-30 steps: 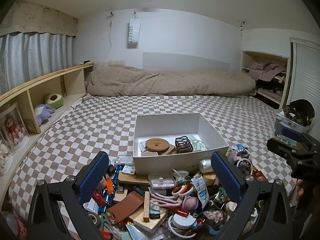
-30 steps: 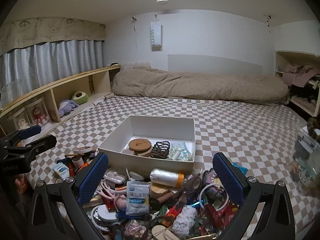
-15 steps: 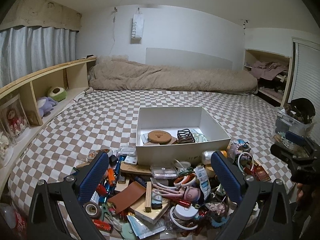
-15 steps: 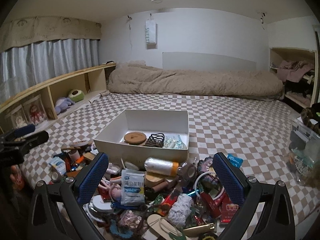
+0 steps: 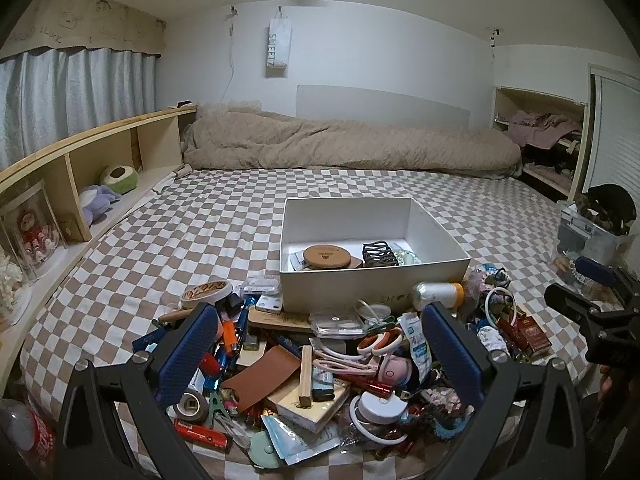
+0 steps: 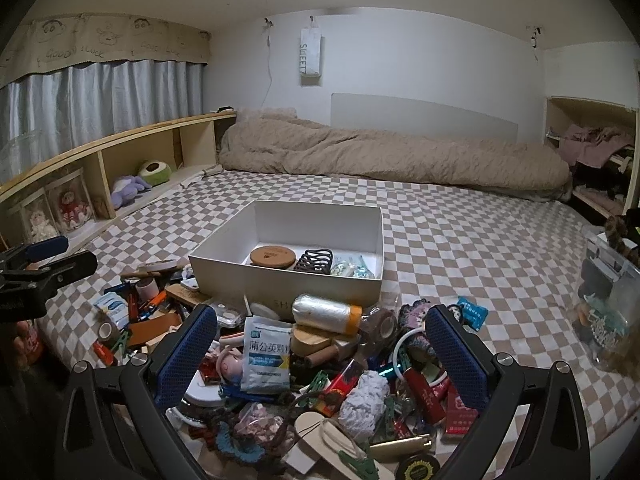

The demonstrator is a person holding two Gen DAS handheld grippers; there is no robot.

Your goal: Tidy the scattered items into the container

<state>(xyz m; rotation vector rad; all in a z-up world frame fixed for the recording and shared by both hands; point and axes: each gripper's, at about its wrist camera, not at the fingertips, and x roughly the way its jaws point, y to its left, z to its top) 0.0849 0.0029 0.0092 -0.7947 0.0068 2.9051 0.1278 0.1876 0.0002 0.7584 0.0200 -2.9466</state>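
Hovering over the clutter with nothing picked, both claws sit at the choosing step: the white box [image 5: 372, 280] stands on the checked bed [image 5: 192, 232] just beyond the heap, and only a few things lie in it, so by my reckoning the tidying is at an early stage. Inside rest a round wooden lid [image 5: 326, 257], a black hair claw clip [image 5: 380, 255] and a small pale packet against the right wall.

The left claw [image 5: 316, 356] is spread wide and empty above a brown leather flap [image 5: 262, 372], a wooden stick [image 5: 306, 372] lying on a pale block, and pink looped scissors handles. The right claw [image 6: 320, 360] is likewise wide and empty over a white-and-blue sachet [image 6: 267, 354], a plastic-wrapped roll with an orange cap [image 6: 326, 312] and a fluffy grey pompom [image 6: 366, 398].

The next move calls for singling out one piece that stands proud of the pile. The roll looks the easiest: firm, cylindrical, lying on top next to the box's near wall. The sachet is flat and slippery and would probably need an edge pinch. Much here is small, glossy and interlocked, such as red lighters [image 6: 424, 394], clothes pegs and tape rolls [image 5: 206, 291], so a careless close may drag neighbours along.

The box is smooth stiff card, open-topped with upright walls.
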